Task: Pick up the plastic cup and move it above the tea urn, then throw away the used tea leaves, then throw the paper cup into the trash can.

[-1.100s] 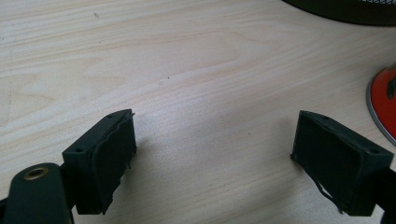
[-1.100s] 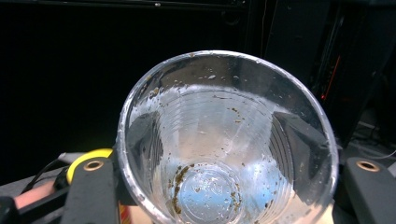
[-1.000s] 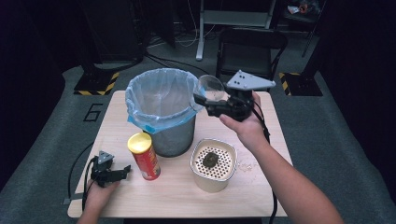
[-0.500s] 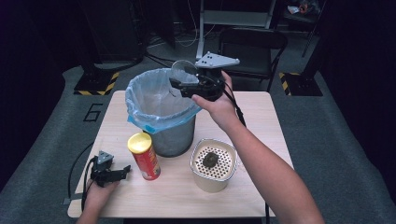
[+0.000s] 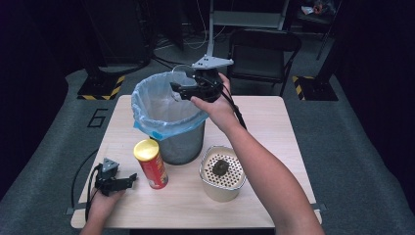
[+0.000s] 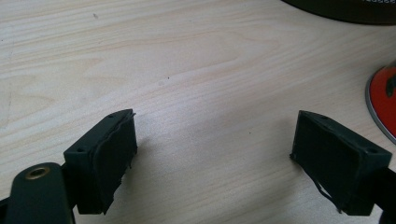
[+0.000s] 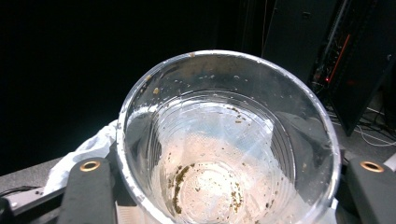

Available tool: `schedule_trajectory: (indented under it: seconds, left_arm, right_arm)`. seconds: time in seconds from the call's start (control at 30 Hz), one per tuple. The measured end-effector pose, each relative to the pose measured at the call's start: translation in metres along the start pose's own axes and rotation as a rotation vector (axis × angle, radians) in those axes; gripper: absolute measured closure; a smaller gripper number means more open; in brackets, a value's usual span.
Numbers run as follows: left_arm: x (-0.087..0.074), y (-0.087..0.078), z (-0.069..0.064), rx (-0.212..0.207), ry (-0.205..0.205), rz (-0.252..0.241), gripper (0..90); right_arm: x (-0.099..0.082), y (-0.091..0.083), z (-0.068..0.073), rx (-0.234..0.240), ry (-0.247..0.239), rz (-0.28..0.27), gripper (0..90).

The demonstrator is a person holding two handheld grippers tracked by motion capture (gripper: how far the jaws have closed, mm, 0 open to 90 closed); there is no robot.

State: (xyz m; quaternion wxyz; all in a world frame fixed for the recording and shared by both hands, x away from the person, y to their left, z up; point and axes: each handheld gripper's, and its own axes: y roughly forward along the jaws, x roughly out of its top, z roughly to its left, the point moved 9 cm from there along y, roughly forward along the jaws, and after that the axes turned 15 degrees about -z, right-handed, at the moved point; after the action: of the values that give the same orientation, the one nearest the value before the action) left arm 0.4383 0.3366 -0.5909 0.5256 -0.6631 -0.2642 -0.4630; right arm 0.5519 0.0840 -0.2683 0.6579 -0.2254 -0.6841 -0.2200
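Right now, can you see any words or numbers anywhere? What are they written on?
"6": a big number on the grey floor, left of the table.
Chip can: red with a yellow lid; any print on it is too blurred to read.
Bin's dark base at the left gripper view's top edge: a tiny white line of marks, too small to read.

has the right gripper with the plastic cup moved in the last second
Yes. The right gripper, clamping the clear cup, went left from beside the bin to over its mouth.
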Motion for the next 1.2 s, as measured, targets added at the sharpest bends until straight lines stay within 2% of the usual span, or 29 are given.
schedule_trajectory:
  seconds: [0.2, 0.3, 0.37, 0.43, 0.5, 0.53, 0.6, 0.73, 0.83, 0.93, 0.97, 1.07, 1.2]
  left_arm:
    - [0.000, 0.000, 0.000, -0.001, 0.002, 0.001, 13.7]
    - [0.000, 0.000, 0.002, -0.001, 0.004, -0.001, 13.9]
    - [0.000, -0.001, 0.001, -0.010, -0.007, 0.005, 13.9]
    - [0.000, 0.000, 0.001, -0.006, -0.009, -0.001, 13.9]
    - [0.000, 0.000, 0.001, 0.001, 0.001, -0.003, 13.9]
    - [0.000, 0.000, 0.001, 0.000, 0.006, -0.001, 13.9]
    - [0.000, 0.000, 0.001, 0.001, 0.007, 0.000, 14.3]
    - [0.000, -0.004, 0.001, 0.000, -0.012, 0.021, 14.3]
    - [0.003, -0.008, 0.002, 0.010, -0.010, 0.012, 14.2]
    - [0.007, -0.013, 0.001, 0.020, -0.032, -0.010, 14.1]
    - [0.008, -0.015, 0.001, 0.018, -0.038, -0.007, 13.9]
    - [0.008, -0.019, 0.000, 0.004, -0.052, -0.002, 13.8]
    - [0.010, -0.024, -0.003, 0.015, -0.062, -0.003, 12.2]
  right_arm:
    - [-0.003, 0.012, 0.005, 0.024, 0.022, 0.022, 30.7]
    - [-0.006, 0.016, 0.010, 0.063, 0.016, 0.053, 28.5]
    - [-0.011, 0.019, 0.014, 0.095, 0.025, 0.083, 23.1]
    - [-0.016, 0.021, 0.016, 0.097, 0.015, 0.107, 14.1]
    - [-0.021, 0.021, 0.018, 0.103, 0.012, 0.121, 14.0]
    - [-0.022, 0.020, 0.019, 0.104, -0.005, 0.112, 14.0]
    - [-0.023, 0.016, 0.019, 0.102, -0.013, 0.104, 14.0]
    - [-0.016, 0.005, 0.017, 0.086, 0.012, 0.067, 14.4]
    - [-0.011, -0.006, 0.013, 0.062, 0.018, 0.041, 16.0]
    - [-0.008, -0.017, 0.010, 0.049, 0.020, 0.039, 19.8]
    - [-0.007, -0.025, 0.008, 0.044, 0.006, 0.034, 25.8]
    - [-0.007, -0.035, 0.009, 0.046, 0.002, 0.033, 26.6]
    - [-0.007, -0.054, 0.005, 0.032, -0.007, 0.015, 30.1]
